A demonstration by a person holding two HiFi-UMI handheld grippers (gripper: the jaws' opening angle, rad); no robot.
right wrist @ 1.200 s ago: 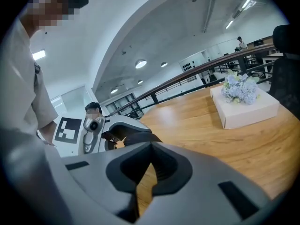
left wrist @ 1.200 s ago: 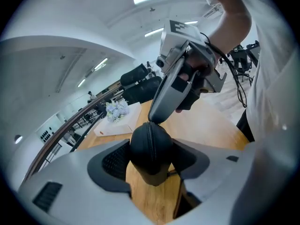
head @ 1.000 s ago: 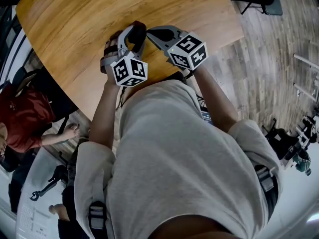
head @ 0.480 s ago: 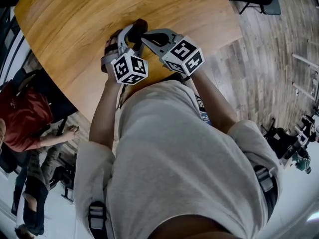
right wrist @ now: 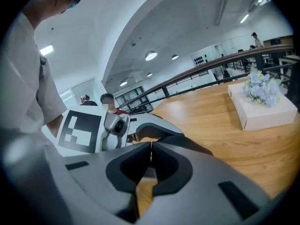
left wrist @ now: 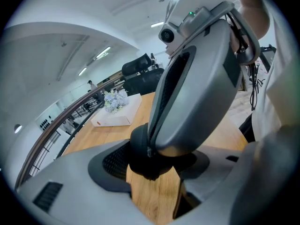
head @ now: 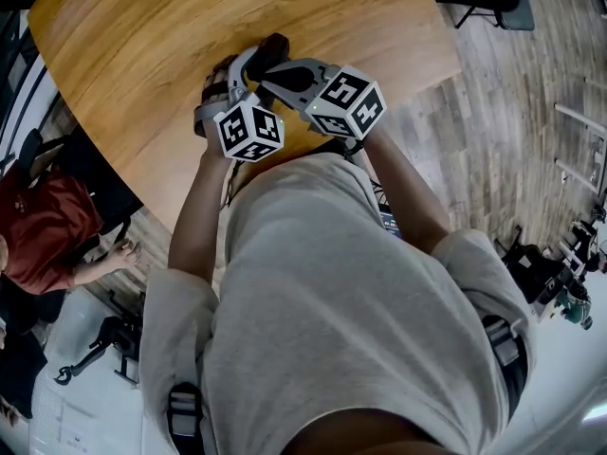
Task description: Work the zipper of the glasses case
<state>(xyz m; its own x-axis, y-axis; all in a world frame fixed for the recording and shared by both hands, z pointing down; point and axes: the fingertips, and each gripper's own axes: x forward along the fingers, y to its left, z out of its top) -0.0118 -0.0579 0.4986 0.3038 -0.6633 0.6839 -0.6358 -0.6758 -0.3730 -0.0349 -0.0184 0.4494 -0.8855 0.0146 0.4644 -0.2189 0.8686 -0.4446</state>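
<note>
Left gripper view: dark glasses case [left wrist: 139, 154] clamped across its width in left gripper [left wrist: 154, 168], just above the table [left wrist: 157, 198] near its front edge — looks a light, stiff, slick shell. Right gripper [right wrist: 151, 153] pressed shut, apparently on the tiny zipper pull [left wrist: 149, 150] — right place to hold, easy to lose.
</note>
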